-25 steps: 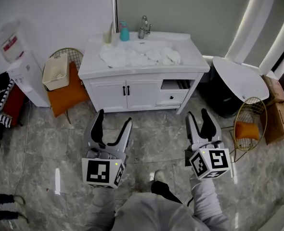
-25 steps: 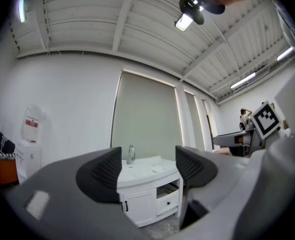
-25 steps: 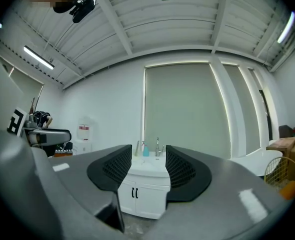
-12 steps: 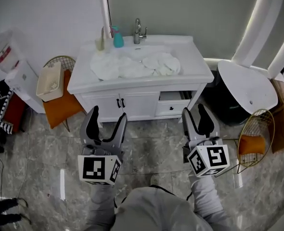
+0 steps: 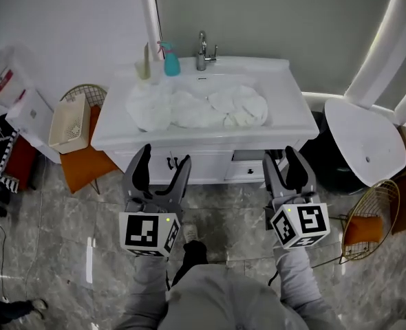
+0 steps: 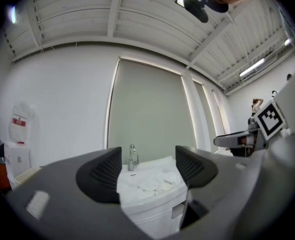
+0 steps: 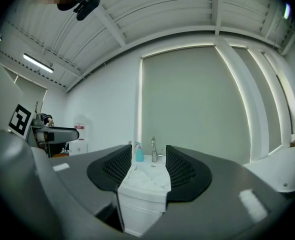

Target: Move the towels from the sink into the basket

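Observation:
White towels (image 5: 196, 107) lie heaped in the sink of a white vanity (image 5: 279, 126). They also show in the left gripper view (image 6: 148, 181) and the right gripper view (image 7: 146, 179). A cream basket (image 5: 68, 121) rests on an orange chair to the vanity's left. My left gripper (image 5: 163, 158) hangs in front of the vanity's doors, jaws wide apart and empty. My right gripper (image 5: 280, 155) hangs in front of the drawer side, jaws narrowly apart with nothing between them. Both point at the sink from below its rim.
A faucet (image 5: 203, 50), a teal spray bottle (image 5: 170, 60) and a small cup stand at the sink's back. A water dispenser (image 5: 14, 95) stands far left. A round white table (image 5: 365, 139) and a wire chair (image 5: 368, 218) are on the right. The floor is grey marble.
The vanity has come nearer and now sits just ahead of both grippers. Both grippers keep the same jaw spread.

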Motion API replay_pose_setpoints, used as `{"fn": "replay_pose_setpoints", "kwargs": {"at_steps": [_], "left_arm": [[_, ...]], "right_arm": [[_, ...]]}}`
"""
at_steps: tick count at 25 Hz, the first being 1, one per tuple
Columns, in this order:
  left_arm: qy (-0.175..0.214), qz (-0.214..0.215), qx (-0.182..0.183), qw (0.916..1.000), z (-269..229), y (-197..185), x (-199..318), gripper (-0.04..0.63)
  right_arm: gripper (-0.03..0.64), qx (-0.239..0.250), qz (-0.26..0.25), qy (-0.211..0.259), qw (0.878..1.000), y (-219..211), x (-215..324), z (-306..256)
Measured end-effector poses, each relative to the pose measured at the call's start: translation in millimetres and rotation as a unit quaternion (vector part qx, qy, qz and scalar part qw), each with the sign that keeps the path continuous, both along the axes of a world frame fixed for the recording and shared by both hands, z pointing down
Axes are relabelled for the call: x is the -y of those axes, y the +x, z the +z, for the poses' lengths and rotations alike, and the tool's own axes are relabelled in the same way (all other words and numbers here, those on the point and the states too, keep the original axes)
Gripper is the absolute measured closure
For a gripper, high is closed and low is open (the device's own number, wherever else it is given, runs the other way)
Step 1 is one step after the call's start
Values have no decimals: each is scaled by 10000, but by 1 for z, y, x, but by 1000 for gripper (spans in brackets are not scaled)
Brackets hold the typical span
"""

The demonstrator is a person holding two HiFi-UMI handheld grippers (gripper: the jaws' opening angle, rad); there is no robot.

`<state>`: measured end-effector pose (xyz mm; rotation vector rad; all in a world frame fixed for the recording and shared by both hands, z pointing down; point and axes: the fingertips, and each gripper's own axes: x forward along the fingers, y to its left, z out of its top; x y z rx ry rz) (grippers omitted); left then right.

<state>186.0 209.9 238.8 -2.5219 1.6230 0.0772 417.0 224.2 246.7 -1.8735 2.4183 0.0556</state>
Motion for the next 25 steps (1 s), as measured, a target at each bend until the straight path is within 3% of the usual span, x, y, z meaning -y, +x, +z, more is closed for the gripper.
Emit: {"fn": "replay_pose_setpoints", "kwargs": {"at_steps": [6, 13, 19, 25], "left_arm": [[-121, 259, -7, 9996, 26, 0, 108, 229], [-282, 882, 184, 9955, 39, 13, 227, 229], [-523, 1180, 171, 9915, 54, 24, 289, 229], [-823, 1195, 171, 9893, 85, 43, 337, 229]], "right_arm": [[399, -168, 155, -241, 9994, -4, 102, 25], [369, -406, 509, -761, 9950, -9, 212, 50], [321, -877, 593, -1689, 9799, 2, 280, 101], [313, -1033, 491, -2138, 9702, 14, 339, 144]]}}
